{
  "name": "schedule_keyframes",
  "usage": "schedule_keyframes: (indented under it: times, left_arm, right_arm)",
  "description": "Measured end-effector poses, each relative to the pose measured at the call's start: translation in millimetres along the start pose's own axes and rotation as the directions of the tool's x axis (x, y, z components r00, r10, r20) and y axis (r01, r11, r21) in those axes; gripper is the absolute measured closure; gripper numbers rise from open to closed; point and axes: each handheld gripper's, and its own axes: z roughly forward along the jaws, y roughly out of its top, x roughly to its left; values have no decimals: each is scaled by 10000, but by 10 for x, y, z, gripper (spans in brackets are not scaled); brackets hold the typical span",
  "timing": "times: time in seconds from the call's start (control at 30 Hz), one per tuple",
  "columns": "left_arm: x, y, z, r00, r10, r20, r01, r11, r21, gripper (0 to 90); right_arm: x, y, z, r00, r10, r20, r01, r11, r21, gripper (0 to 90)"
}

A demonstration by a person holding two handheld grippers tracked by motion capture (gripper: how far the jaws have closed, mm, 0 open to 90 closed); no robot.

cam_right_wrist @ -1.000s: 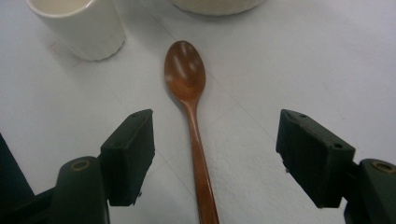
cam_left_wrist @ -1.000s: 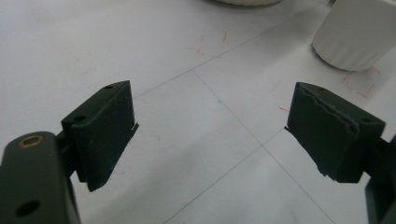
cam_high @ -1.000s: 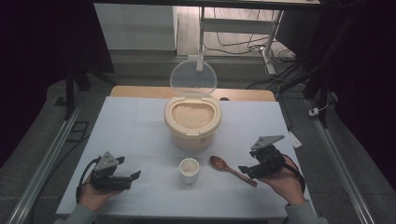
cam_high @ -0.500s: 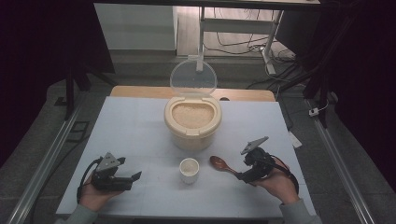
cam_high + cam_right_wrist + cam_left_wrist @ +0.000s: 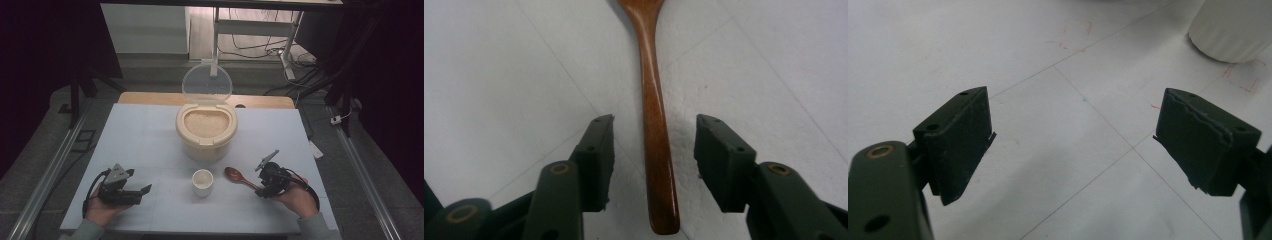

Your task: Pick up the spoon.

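Wooden spoon point(image 5: 655, 130) flat on worktop point(image 5: 150, 135), right of cup point(image 5: 202, 181). Right claw point(image 5: 655, 150) straddling handle, jaws closing (pads not yet touching). Left claw point(image 5: 1073, 145) spread, empty.

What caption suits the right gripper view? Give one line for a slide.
Right claw straddles the wooden spoon handle on the white table, jaws just closing, pads not yet touching.

Right gripper point(image 5: 654, 150) low, jaws just closing (gap remains); left gripper point(image 5: 1073, 145) wide open, resting.
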Motion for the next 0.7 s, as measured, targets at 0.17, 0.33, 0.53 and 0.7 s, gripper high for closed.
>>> schedule_keyframes:
  times: [0.17, 0.33, 0.53, 0.7]
  left_arm:
    - [3, -5, 4, 10000, 15, -11, -15, 10000, 20, 150]
    - [4, -5, 9, 10000, 21, -11, -21, 10000, 44, 149]
    - [-4, -3, 20, 10000, 68, -5, -68, 9999, 104, 148]
    - [-4, -6, 25, 10000, 70, -2, -70, 9999, 137, 148]
  right_arm:
    - [9, 9, 33, 9999, -106, 125, 102, 9994, 342, 602]
    - [25, 68, 95, 9991, -373, 213, 355, 9962, 794, 666]
    - [78, 134, 124, 9967, -736, 338, 697, 9920, 1051, 776]
    - [83, 134, 121, 9969, -695, 368, 652, 9922, 1062, 782]
